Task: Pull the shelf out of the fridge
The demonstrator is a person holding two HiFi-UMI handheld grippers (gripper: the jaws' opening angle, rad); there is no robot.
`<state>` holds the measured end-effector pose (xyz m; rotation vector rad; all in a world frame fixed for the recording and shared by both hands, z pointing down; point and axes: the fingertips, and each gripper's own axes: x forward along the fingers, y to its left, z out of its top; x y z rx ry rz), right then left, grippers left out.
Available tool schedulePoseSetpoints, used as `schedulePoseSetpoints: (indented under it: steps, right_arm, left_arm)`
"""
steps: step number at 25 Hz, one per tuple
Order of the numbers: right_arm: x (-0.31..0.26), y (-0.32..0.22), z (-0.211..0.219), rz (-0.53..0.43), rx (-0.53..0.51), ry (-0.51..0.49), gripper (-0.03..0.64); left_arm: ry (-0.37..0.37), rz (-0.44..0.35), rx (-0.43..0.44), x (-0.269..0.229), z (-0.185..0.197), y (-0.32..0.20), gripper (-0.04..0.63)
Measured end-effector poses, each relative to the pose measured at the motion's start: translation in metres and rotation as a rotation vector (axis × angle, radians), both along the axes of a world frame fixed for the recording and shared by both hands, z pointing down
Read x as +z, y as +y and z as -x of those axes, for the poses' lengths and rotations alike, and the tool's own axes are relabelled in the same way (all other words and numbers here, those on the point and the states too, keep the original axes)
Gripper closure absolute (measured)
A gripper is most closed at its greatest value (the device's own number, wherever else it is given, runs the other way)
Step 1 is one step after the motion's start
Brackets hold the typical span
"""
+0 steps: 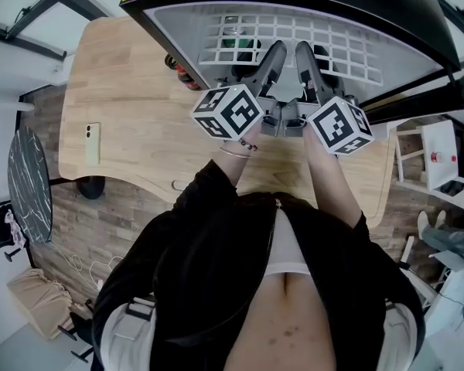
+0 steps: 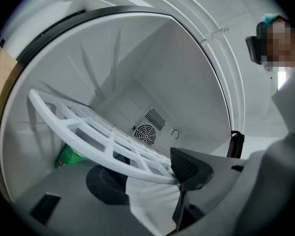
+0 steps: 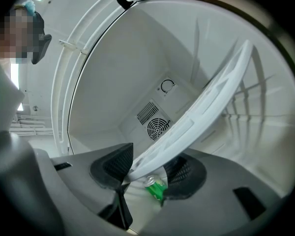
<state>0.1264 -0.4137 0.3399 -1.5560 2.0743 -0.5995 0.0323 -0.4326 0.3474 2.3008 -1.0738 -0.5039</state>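
Up front, left claw (image 2: 150, 173) and right claw (image 3: 150, 170) seemingly pinch the white lattice shelf (image 2: 74, 138).

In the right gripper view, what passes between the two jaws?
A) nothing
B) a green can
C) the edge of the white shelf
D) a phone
C: the white shelf has its edge clamped between the jaws of the right gripper; the green can lies behind, below it.
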Motion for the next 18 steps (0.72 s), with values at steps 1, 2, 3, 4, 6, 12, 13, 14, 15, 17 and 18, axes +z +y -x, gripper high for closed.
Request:
schedulePoseSetpoints:
  steps: [1, 2, 3, 4, 6, 12, 13, 14, 15, 17, 18]
  right_arm:
    - [0.0000, 0.0009, 0.0002, 0.000, 0.000, 0.000, 0.423]
    - [0.0000, 0.0015, 0.0004, 0.000, 0.000, 0.001, 0.422]
    - [0.0000, 0.0019, 0.0005, 0.000, 0.000, 0.001, 0.423]
    - [-0.0001, 0.0022, 0.0004, 0.001, 0.000, 0.001, 0.422]
    - [-0.0002, 0.0033, 0.0003, 0.001, 0.001, 0.003, 0.422]
    - [-0.0004, 0.0064, 0.0009, 0.000, 0.000, 0.005, 0.422]
    - [-0.0001, 0.0070, 0.0010, 0.001, 0.000, 0.005, 0.423]
    - [0.0001, 0.0077, 0.0012, 0.001, 0.000, 0.005, 0.422]
    - [0.0001, 0.0084, 0.0013, 0.001, 0.000, 0.006, 0.422]
    - [-0.0001, 0.0097, 0.0018, 0.000, 0.001, 0.006, 0.422]
    - [-0.0002, 0.0103, 0.0022, -0.001, 0.000, 0.006, 0.422]
  left_arm:
    - [0.000, 0.000, 0.000, 0.0000, 0.0003, 0.0008, 0.333]
    - [0.000, 0.000, -0.001, -0.0001, 0.0005, 0.0014, 0.333]
    - [-0.001, 0.000, -0.002, -0.0003, 0.0006, 0.0019, 0.333]
    - [-0.001, 0.000, -0.003, -0.0004, 0.0006, 0.0023, 0.333]
    - [-0.002, 0.000, -0.003, -0.0004, 0.0003, 0.0035, 0.333]
    - [0.000, -0.003, -0.005, -0.0004, 0.0013, 0.0067, 0.333]
    - [0.000, -0.003, -0.005, -0.0002, 0.0014, 0.0073, 0.333]
    - [0.001, -0.002, -0.005, -0.0001, 0.0015, 0.0080, 0.333]
    - [0.001, -0.003, -0.004, -0.0001, 0.0016, 0.0086, 0.333]
    - [0.001, -0.005, -0.004, -0.0004, 0.0022, 0.0099, 0.333]
    - [0.001, -0.006, -0.005, -0.0005, 0.0026, 0.0105, 0.333]
